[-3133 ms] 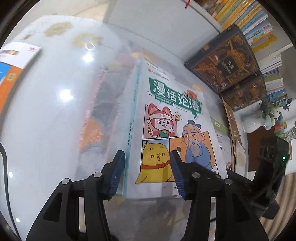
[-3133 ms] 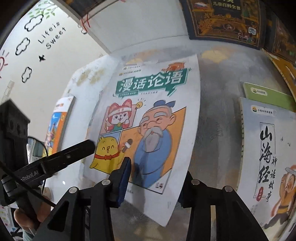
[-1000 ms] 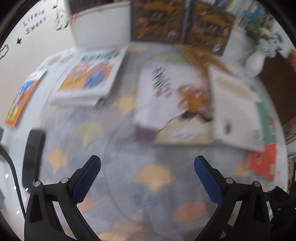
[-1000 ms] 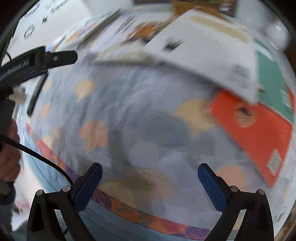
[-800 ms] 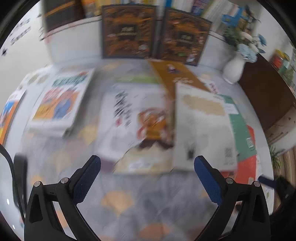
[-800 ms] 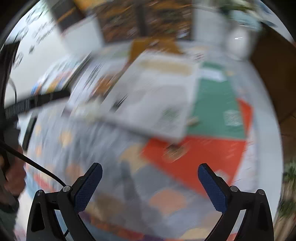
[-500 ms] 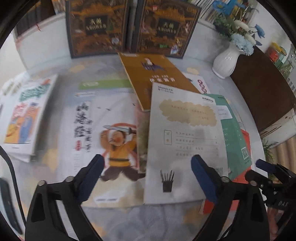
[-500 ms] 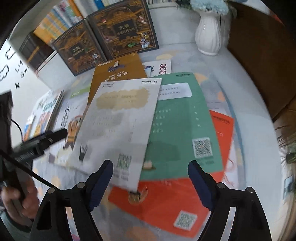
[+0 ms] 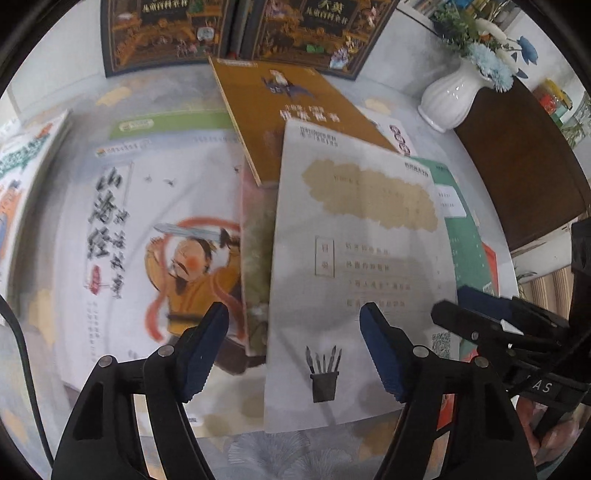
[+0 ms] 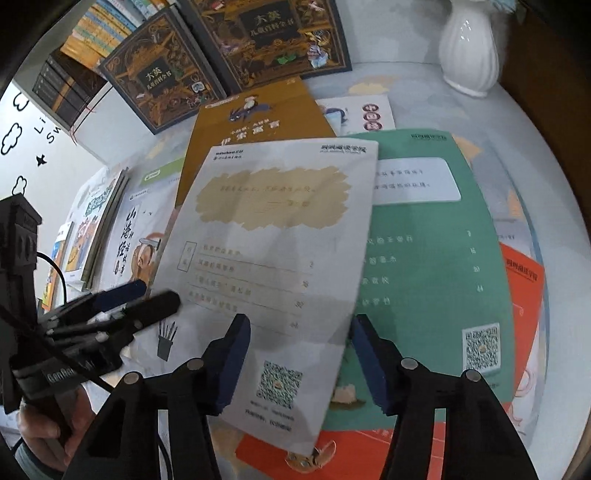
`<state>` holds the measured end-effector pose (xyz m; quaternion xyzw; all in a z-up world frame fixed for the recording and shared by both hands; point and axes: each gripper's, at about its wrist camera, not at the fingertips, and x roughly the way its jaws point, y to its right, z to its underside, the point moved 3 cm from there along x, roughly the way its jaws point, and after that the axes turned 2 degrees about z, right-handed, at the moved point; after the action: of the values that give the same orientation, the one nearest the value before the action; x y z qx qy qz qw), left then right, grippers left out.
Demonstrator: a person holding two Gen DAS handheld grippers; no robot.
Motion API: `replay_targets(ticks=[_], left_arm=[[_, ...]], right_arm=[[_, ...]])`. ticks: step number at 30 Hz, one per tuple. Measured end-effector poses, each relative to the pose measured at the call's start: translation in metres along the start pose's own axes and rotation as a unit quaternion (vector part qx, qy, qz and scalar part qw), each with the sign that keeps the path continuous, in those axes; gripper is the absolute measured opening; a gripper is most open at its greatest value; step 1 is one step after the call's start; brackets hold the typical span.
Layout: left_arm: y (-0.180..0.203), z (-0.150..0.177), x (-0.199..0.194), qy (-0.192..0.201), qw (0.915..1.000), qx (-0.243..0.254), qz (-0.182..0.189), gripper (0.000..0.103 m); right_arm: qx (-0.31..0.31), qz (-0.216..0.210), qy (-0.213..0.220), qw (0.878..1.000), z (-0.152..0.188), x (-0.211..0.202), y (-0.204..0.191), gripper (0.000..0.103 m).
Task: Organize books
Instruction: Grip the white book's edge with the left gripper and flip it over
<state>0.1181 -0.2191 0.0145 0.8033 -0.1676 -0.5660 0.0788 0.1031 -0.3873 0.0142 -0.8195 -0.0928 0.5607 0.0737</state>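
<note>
A pale grey booklet (image 9: 354,266) with a tan cloud patch lies on top of a spread of books; it also shows in the right wrist view (image 10: 273,258). My left gripper (image 9: 295,350) is open over the booklet's near left edge. My right gripper (image 10: 299,362) is open over its near right corner. Under the booklet lie a green book (image 10: 436,266), an orange-red book (image 10: 521,295) and a mustard book (image 9: 288,107). A white book with a swordsman (image 9: 155,243) lies to the left. Each gripper shows in the other's view.
Two dark ornate books (image 9: 236,26) stand against the back wall. A white vase (image 9: 450,99) with flowers stands at the back right beside a dark wooden cabinet (image 9: 524,158). A stack of comic books (image 10: 99,221) lies at the far left.
Both grippers let go of the comic book on the left stack, swung right to the spread of books and narrowed their jaws over the grey booklet.
</note>
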Motion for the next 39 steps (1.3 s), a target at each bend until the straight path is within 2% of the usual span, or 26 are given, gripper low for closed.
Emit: replay_targets(ticks=[4,9,13,16,20,23,24,27,29,31,34,39], left_arm=[[0.007,0.008,-0.001,-0.001,0.9999,0.007,0.013,0.072],[0.011,0.027,-0.007,-0.004,0.9999,0.008,0.008,0.072],[0.016,0.061,-0.016,-0.023,0.9985,-0.004,0.049,0.072],[0.019,0.09,-0.017,-0.051,0.9959,-0.01,0.074,0.072],[0.021,0.104,-0.027,-0.031,0.9979,-0.013,0.055,0.072],[0.02,0.101,-0.03,-0.022,0.9973,-0.027,0.065,0.072],[0.021,0.1,-0.026,-0.026,0.9968,-0.029,0.07,0.073],[0.024,0.098,-0.017,-0.031,0.9985,-0.017,0.041,0.073],[0.025,0.1,-0.017,-0.027,0.9988,-0.016,0.037,0.073],[0.023,0.101,-0.019,-0.022,0.999,-0.019,0.035,0.073],[0.014,0.103,-0.021,-0.018,0.998,-0.033,0.052,0.074],[-0.003,0.104,-0.025,-0.009,0.9916,-0.069,0.109,0.075]], right_arm=[[0.001,-0.043,-0.009,0.999,0.008,-0.002,-0.003,0.057],[-0.011,-0.041,-0.015,0.999,0.035,-0.009,-0.006,0.057],[-0.011,-0.049,-0.035,0.998,0.062,-0.018,0.003,0.057],[0.008,-0.083,-0.055,0.995,0.08,-0.021,0.017,0.057],[0.04,-0.101,-0.053,0.993,0.08,-0.025,0.033,0.056],[0.044,-0.129,-0.055,0.989,0.073,-0.019,0.032,0.057],[0.037,-0.128,-0.055,0.99,0.07,-0.018,0.03,0.058],[0.023,-0.119,-0.061,0.991,0.067,-0.016,0.023,0.058],[0.023,-0.124,-0.064,0.99,0.068,-0.018,0.022,0.058],[0.027,-0.146,-0.061,0.987,0.069,-0.025,0.023,0.058],[0.03,-0.195,-0.042,0.98,0.069,-0.046,0.019,0.059],[0.026,-0.328,-0.011,0.944,0.056,-0.083,-0.007,0.059]])
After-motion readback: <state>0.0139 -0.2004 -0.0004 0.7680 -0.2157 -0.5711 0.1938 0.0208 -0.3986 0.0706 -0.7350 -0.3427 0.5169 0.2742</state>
